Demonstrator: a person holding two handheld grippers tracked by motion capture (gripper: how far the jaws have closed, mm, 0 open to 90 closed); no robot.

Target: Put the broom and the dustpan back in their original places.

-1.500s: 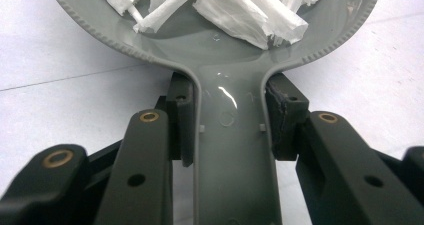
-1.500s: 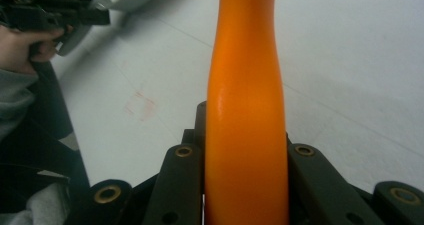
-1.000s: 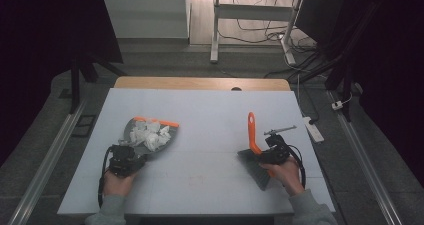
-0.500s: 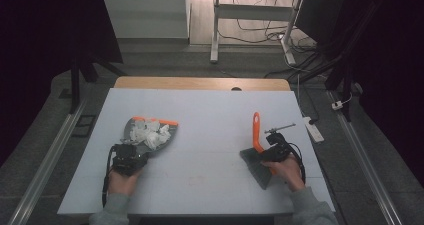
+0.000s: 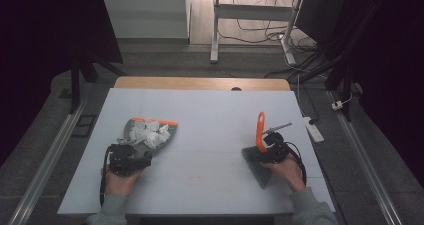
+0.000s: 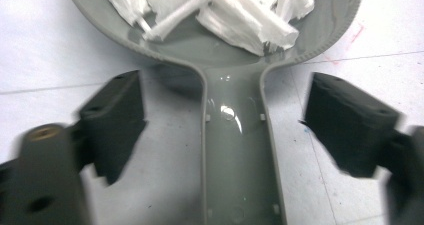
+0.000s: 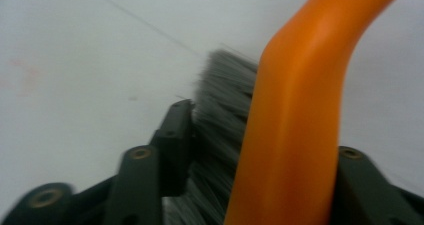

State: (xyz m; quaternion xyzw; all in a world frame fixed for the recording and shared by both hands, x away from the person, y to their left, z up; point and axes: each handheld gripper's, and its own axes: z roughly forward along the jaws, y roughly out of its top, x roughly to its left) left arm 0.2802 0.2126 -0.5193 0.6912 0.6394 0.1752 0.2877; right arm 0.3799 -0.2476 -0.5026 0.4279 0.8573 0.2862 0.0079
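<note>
A dim room with cables on the floor surrounds a pale counter (image 5: 210,115) with a wooden far edge. On it, at about 9 o'clock from the centre, lies a grey dustpan (image 5: 137,132) with an orange lip, holding crumpled white paper (image 5: 152,134). The left hand-held gripper (image 5: 125,157) sits at the pan's 6 o'clock end; in the left gripper view its jaws stand wide, one on each side of the pan's handle (image 6: 240,155) and clear of it, with the paper (image 6: 225,7) piled in the bowl at 12 o'clock. At about 3 o'clock on the counter the right hand-held gripper (image 5: 272,145) is clamped on a brush (image 5: 260,132). Its orange handle rises upright, its grey bristles spread on the counter toward 6 o'clock. In the right gripper view the jaws press the handle (image 7: 295,125) and bristles (image 7: 220,125) between them.
</note>
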